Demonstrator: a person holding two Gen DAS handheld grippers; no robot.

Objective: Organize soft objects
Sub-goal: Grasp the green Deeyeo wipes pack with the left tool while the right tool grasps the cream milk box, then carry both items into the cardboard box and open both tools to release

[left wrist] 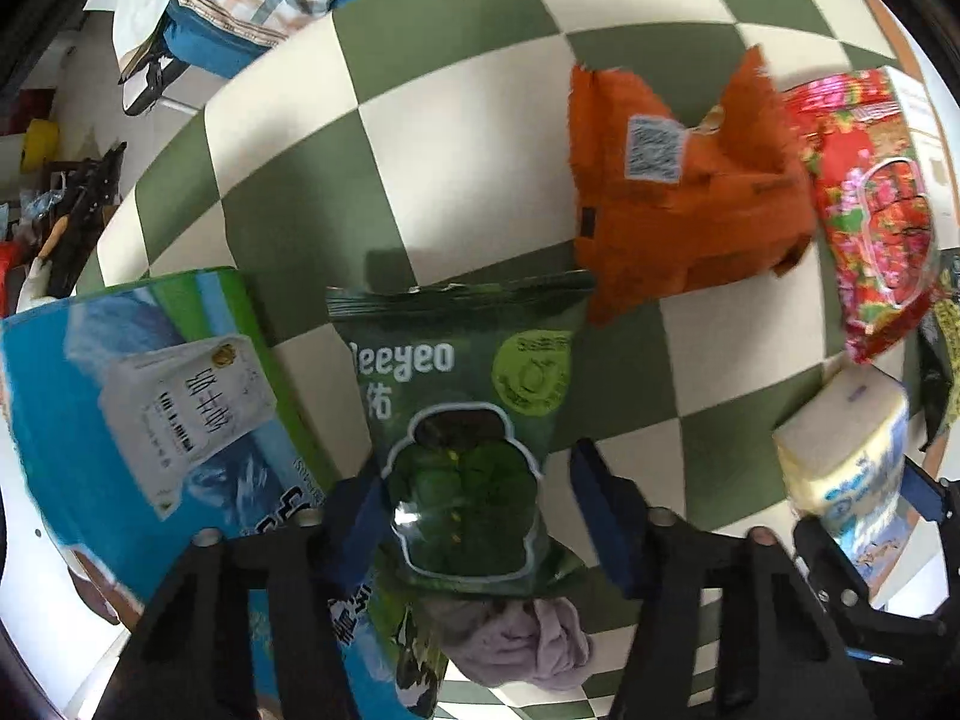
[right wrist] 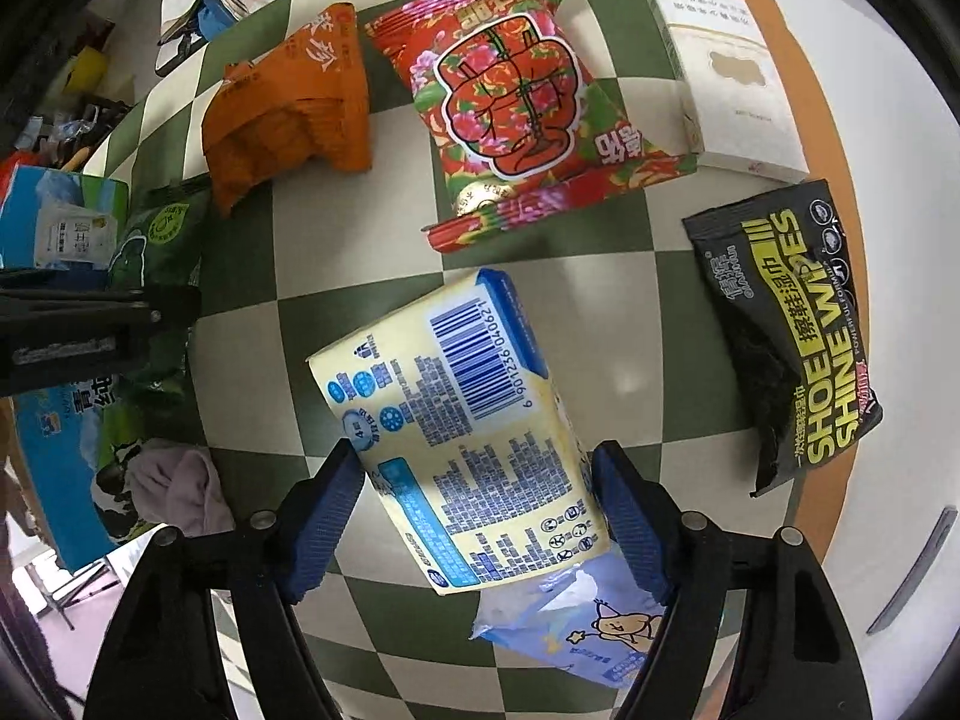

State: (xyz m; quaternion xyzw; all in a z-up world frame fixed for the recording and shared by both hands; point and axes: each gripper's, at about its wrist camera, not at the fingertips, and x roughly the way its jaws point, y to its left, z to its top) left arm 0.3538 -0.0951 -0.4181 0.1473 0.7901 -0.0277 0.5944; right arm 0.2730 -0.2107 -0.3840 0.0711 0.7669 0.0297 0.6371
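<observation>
Left view, lower centre: left gripper, jaws apart, blue pads flanking the lower half of a green pack; left pad seemingly against the pack, right pad with a sliver of cloth showing beside it, so whether clamped cannot be told. Pack raised above the checked cloth, its top edge toward mid-frame. Under it, bottom centre, a crumpled mauve rag. Lower left, a blue box lying flat, just beside the pack. Upper right, an orange pack, touching a red floral pack at far right. Lower right, a cream tissue pack held by the other gripper.

Right view, lower centre: right gripper, fingers pressed on both sides of the cream tissue pack, barcode side up, tilted, clamped on its lower part. Beneath, at the bottom, a pale blue pack on the cloth. Upper centre, the red floral pack; upper left, the orange pack, near it. Upper right, a white box. Right, a black wipes pack, apart from the others. Left edge, the green pack and left gripper, with the blue box and rag nearby.
</observation>
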